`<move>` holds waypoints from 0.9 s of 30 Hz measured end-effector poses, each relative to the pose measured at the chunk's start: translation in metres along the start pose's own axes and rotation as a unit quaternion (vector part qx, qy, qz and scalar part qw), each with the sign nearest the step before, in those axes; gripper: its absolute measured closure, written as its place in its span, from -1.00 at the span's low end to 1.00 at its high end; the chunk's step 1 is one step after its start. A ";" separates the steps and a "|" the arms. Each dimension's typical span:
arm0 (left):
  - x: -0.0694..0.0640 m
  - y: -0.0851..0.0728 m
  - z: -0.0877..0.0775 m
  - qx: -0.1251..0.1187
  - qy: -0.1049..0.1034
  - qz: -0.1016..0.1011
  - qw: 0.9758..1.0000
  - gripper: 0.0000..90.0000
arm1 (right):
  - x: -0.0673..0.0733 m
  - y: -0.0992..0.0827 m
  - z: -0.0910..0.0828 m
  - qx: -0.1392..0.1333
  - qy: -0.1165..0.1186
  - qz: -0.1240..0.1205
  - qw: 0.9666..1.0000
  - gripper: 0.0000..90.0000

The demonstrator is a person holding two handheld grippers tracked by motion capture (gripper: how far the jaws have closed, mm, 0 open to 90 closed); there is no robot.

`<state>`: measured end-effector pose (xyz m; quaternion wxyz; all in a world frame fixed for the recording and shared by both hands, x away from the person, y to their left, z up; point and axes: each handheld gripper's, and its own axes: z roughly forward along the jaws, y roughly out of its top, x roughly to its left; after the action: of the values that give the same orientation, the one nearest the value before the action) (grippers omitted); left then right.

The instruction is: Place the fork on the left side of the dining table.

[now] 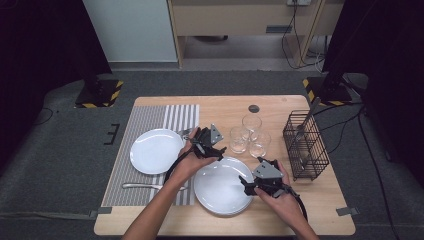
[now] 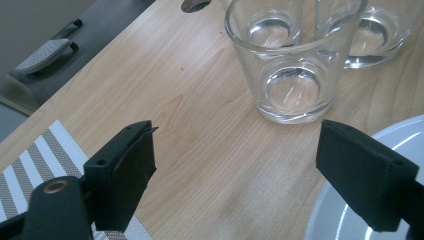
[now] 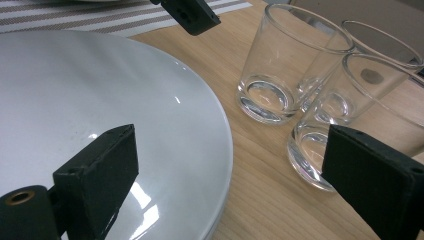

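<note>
Lowest in the high view, right of centre, the right gripper (image 1: 248, 182) hangs over the rim of the near plate (image 1: 220, 187), its jaws spread apart with nothing between them. In the right gripper view that plate (image 3: 100, 100) takes up the left half and its edge runs between the two pads. If the jaws close there they might catch the rim at a slant, and the plate could tip or skid toward the glasses.

A little higher, at mid-frame, the left gripper (image 1: 189, 134) sits between the two plates, its jaws also wide and empty. In the left gripper view the nearest glass (image 2: 277, 60) stands just beyond the pads, upright on bare wood. I'd say this is the thing being reached for. The three glasses (image 1: 249, 136) huddle close together right of centre, so a jaw pushed in beside one may knock its neighbour over. Smooth glass could also slip from a shallow pinch.

Further left lie the far plate (image 1: 156, 150) and a fork (image 1: 142, 186) on the striped mat (image 1: 130, 165). At the right edge stands the wire basket (image 1: 305, 145), well clear.
</note>
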<state>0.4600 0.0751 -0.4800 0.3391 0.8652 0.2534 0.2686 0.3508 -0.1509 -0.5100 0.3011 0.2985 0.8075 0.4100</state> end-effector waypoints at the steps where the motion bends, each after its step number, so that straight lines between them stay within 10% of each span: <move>1: -0.001 0.000 0.000 -0.002 -0.001 -0.002 1.000 -0.67 | 0.001 0.000 -0.001 -0.001 -0.002 0.000 1.000 -0.82; 27: -0.029 -0.003 0.008 -0.004 -0.015 -0.038 0.999 -0.74 | 0.001 -0.005 -0.004 0.008 -0.005 -0.010 1.000 -0.83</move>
<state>0.4431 0.0558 -0.4956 0.3562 0.8574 0.2803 0.2436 0.3460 -0.1542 -0.5125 0.3065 0.2946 0.8124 0.3992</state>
